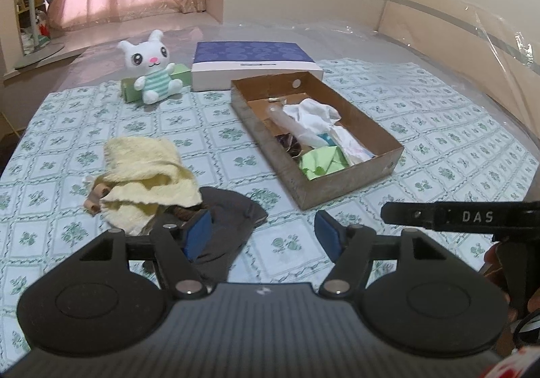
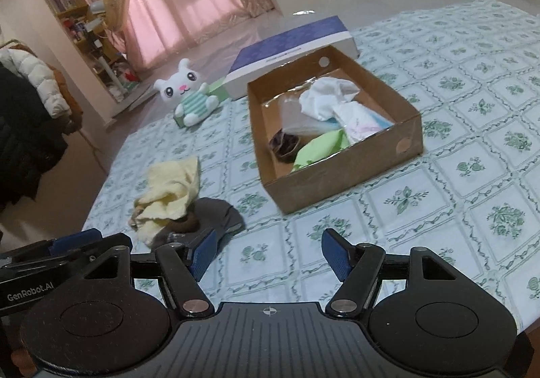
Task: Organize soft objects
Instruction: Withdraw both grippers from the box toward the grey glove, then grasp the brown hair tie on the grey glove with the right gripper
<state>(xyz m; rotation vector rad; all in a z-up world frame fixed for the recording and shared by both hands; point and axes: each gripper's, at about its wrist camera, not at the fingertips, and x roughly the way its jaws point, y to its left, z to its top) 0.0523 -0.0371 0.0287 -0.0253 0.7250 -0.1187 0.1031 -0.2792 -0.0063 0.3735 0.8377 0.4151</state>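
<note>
Open brown cardboard box (image 1: pixel 354 155): matt, scuffed card
Pale yellow towel (image 1: pixel 148 172): nubby terry cloth
White rabbit plush toy (image 1: pixel 150 69): soft fleece
Green-patterned bed cover (image 2: pixel 472 209): smooth printed cloth
Clear sheeting (image 1: pixel 472 27): glossy plastic

One cardboard box (image 1: pixel 354 189), one closed purple-and-white box (image 1: pixel 253 69) and one small green box (image 1: pixel 179 72) on the bed. One plush rabbit (image 1: pixel 152 71) at far left; near left, one yellow towel (image 1: pixel 148 168) and one grey cloth (image 1: pixel 233 212). Inside the cardboard box, one white cloth (image 1: pixel 310 113), one green packet (image 1: pixel 320 160), one dark scrunched item (image 1: pixel 287 143) and one clear bag (image 1: pixel 290 123).
</note>
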